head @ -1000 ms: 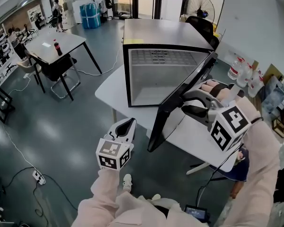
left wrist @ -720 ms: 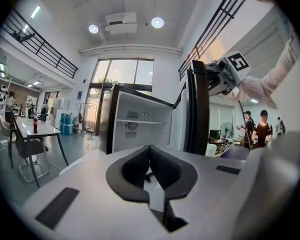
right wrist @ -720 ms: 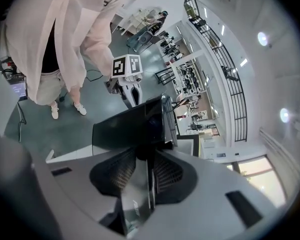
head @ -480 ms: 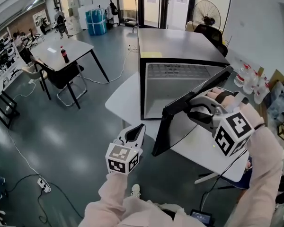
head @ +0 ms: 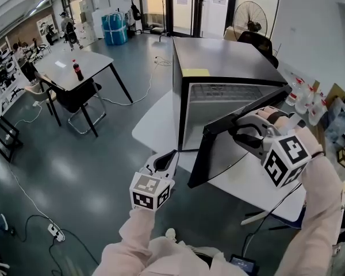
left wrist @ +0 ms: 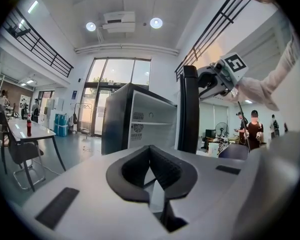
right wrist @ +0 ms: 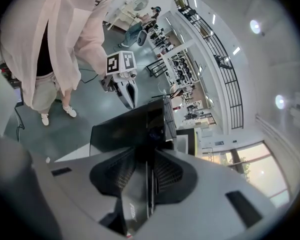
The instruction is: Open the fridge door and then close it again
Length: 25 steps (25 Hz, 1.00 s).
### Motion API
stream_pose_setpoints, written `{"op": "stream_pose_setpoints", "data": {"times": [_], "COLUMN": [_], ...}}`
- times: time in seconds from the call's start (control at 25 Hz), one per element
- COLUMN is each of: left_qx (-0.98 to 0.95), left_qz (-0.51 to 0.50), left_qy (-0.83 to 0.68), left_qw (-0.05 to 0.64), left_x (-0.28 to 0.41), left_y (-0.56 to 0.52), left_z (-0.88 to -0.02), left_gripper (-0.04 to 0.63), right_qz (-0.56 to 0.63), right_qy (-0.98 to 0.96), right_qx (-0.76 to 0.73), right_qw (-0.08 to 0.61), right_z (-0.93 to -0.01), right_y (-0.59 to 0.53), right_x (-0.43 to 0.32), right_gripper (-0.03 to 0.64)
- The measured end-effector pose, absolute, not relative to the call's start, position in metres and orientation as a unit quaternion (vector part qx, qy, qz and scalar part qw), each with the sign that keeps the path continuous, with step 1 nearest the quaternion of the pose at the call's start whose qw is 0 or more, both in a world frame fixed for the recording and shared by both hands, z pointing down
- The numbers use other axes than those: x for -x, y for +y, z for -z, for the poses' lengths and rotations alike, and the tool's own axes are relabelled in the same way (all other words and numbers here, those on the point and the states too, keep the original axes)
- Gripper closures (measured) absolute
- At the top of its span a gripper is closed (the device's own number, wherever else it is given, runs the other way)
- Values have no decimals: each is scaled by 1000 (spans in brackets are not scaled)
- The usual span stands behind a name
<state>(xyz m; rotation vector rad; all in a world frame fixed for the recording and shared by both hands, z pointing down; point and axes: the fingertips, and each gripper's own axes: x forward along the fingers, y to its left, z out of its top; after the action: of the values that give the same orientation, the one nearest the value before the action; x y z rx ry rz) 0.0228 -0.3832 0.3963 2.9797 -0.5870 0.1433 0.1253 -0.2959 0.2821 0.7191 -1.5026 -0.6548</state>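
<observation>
With right gripper (head: 237, 132) fingers clenched on the fridge door (head: 215, 154) edge, centre right, we follow its hinge arc smoothly; left gripper (head: 165, 161) fingers, lower centre, are closed, empty.

Fridge (head: 224, 56): 1, w/ 1 door (head: 218, 154). Grippers: 2 – left gripper (head: 168, 158), right gripper (head: 239, 132). Marker cubes (head: 148, 191): 2, 1 per gripper. Tables close by: 2 – white table (head: 152, 125), 2nd table (head: 63, 68). Cola bottle (head: 77, 71): 1. Dark chair (head: 75, 96): 1. Fan (head: 250, 16): 1. Power strip (head: 53, 231): 1. Clear bottles (head: 302, 96): several, exact no. unclear. Bystanders (left wrist: 254, 129) in left gripper view: 2.
</observation>
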Motion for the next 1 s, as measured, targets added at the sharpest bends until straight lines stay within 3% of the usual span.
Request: {"op": "stream_pose_setpoints", "data": {"times": [1.0], "left_qx": [-988], "left_qz": [-53], "left_qy": [-138], "left_qw": [42], "left_x": [-33], "left_y": [-412], "left_z": [-398], "left_gripper": [584], "right_qz": [247], "right_qy": [-637], "right_qx": [-390], "right_qw": [617], "right_z": [-278], "right_y": [-385], "right_x": [-136], "right_gripper": [497]}}
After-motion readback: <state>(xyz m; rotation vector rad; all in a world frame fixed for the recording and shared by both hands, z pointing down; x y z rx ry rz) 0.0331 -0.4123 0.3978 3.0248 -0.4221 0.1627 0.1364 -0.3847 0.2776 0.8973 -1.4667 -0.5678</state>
